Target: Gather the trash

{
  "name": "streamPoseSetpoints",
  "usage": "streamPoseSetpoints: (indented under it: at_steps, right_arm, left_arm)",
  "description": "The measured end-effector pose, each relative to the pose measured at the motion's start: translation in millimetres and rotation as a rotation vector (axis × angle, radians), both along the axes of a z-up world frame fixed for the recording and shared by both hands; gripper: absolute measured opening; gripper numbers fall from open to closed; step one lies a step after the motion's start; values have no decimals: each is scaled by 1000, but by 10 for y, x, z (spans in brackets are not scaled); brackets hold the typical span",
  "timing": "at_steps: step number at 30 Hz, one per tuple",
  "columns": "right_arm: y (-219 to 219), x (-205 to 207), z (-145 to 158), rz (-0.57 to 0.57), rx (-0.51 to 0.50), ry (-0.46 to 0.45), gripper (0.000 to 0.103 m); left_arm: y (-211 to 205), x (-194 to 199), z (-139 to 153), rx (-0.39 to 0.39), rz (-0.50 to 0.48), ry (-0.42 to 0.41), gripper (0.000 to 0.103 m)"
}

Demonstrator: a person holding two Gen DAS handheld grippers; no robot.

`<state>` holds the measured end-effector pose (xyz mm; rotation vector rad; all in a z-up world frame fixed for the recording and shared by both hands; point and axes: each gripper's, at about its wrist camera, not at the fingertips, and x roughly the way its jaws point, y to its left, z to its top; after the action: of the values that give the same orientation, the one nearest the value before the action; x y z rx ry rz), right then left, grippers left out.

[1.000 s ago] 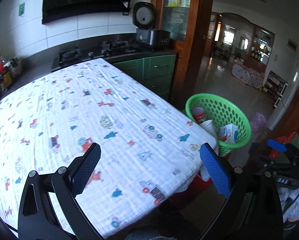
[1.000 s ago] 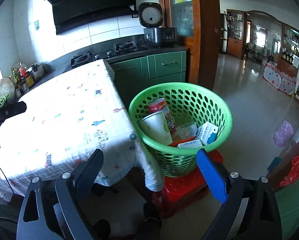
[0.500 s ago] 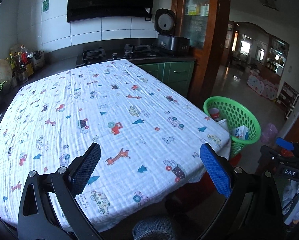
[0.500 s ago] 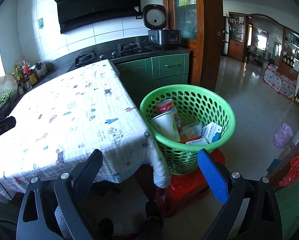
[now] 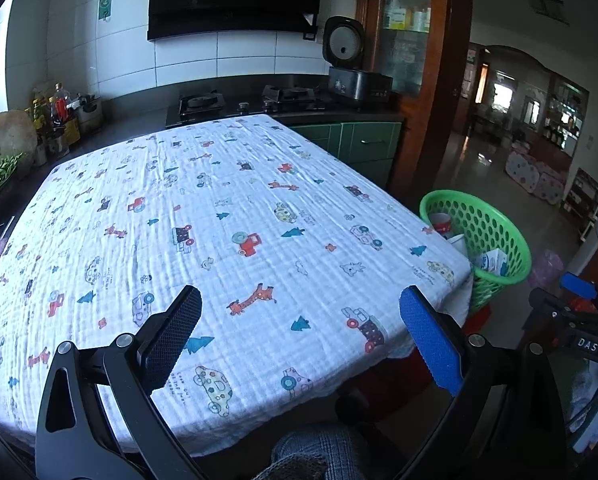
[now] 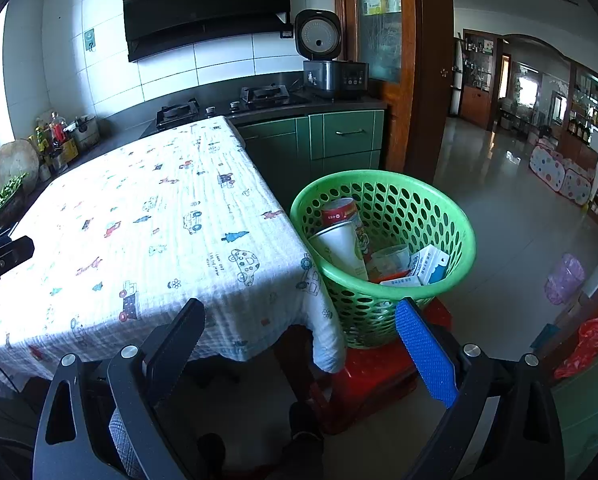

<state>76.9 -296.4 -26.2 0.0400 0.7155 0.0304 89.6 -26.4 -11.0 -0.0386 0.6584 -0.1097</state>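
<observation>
Up front, the left gripper hangs with its fingers spread wide and nothing between them, above the near edge of the table, whose cartoon-printed cloth lies flat right out to its corners. Off to its right, past the table's right-hand corner, stands the green basket, well apart from this gripper. The right gripper is likewise spread and holding nothing, lower down beside the table's corner, where the cloth droops over the edge. Just ahead of its blue finger sits the green basket on a red stool, pressed close to the draped corner. Inside it lie the trash pieces: a paper cup, a red-labelled can, a clear cup and a blue-and-white carton. Right of the basket, bare tiled floor stretches toward the far room.
</observation>
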Motion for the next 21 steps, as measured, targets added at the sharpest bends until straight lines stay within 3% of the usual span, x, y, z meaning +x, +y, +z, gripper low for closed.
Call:
streamPoseSetpoints:
  at_steps: [21]
  right_arm:
    - [9,1,-1,-4,3,-3,93]
  left_arm:
    - [-53,-26,-79,-8,-18,29,98]
